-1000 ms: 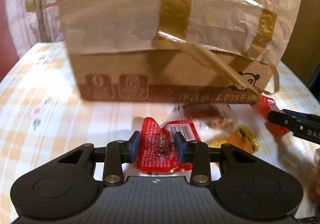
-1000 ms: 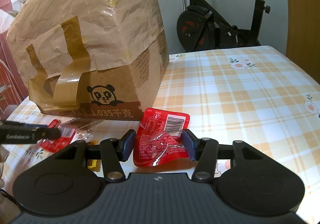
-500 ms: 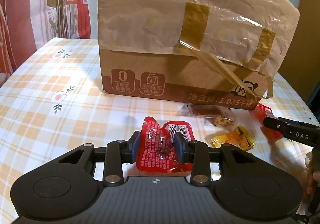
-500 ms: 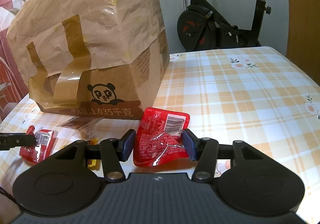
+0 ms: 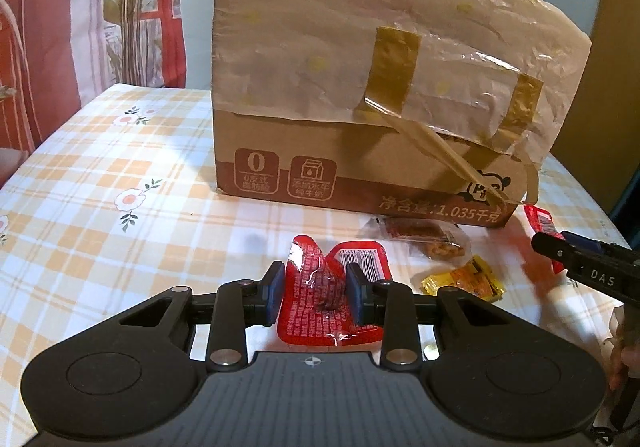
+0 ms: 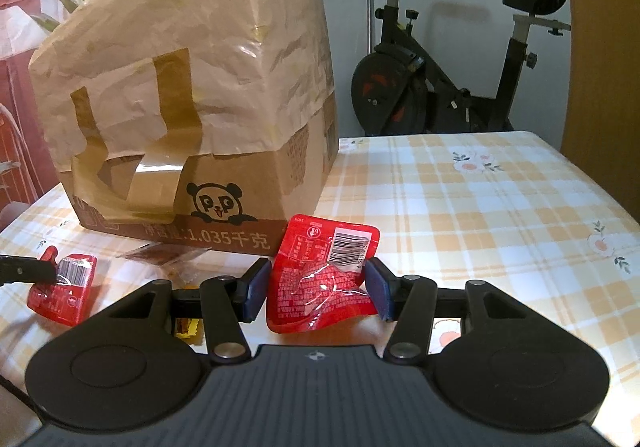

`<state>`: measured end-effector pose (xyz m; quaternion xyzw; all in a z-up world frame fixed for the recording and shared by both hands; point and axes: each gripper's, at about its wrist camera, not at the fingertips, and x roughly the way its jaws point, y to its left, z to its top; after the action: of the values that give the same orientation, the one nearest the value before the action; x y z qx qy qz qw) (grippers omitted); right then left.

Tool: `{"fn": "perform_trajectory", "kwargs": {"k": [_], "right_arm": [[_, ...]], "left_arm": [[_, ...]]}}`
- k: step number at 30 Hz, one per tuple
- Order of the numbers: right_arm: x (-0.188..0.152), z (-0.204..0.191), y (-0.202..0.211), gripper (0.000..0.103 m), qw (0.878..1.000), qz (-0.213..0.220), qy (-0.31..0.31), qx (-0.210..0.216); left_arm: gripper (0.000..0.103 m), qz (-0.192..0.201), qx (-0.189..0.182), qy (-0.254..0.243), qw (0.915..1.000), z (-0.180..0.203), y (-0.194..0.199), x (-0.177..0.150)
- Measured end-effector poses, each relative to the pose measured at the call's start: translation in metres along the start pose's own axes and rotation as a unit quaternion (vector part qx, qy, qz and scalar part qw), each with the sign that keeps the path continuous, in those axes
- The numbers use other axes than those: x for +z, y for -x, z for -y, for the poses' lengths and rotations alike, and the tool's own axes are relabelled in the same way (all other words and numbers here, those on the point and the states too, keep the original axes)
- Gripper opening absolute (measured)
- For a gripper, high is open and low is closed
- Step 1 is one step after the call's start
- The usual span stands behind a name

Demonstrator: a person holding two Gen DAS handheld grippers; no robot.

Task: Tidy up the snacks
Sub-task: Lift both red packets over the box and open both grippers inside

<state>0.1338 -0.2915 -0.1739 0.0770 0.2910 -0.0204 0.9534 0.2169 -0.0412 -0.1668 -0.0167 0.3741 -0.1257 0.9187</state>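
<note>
My left gripper has a crumpled red snack packet between its pads just above the checked tablecloth; its jaws are closing and the pads press on the packet. My right gripper is shut on a second red snack packet, barcode up, in front of the box corner. In the right wrist view the left gripper's packet shows at the far left. A taped cardboard box with a panda print, draped in crumpled paper, stands just behind both.
A clear-wrapped brown snack and a yellow packet lie on the table in front of the box. An exercise bike stands beyond the table's far edge. A plant and curtains are at the back left.
The left gripper drew back and left from the box with its packet, which looks squeezed narrower. In the right wrist view it slid further left. The right gripper kept still.
</note>
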Motion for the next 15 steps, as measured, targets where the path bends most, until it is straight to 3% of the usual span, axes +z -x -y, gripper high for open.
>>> {"fn": "perform_trajectory", "kwargs": {"k": [15], "right_arm": [[0.0002,0.0015,-0.0003,0.055,1.0,-0.007,0.004,0.003]], "left_arm": [[0.035,0.013,-0.005,0.0,0.9999,-0.0033,0.0061,0.0011]]}}
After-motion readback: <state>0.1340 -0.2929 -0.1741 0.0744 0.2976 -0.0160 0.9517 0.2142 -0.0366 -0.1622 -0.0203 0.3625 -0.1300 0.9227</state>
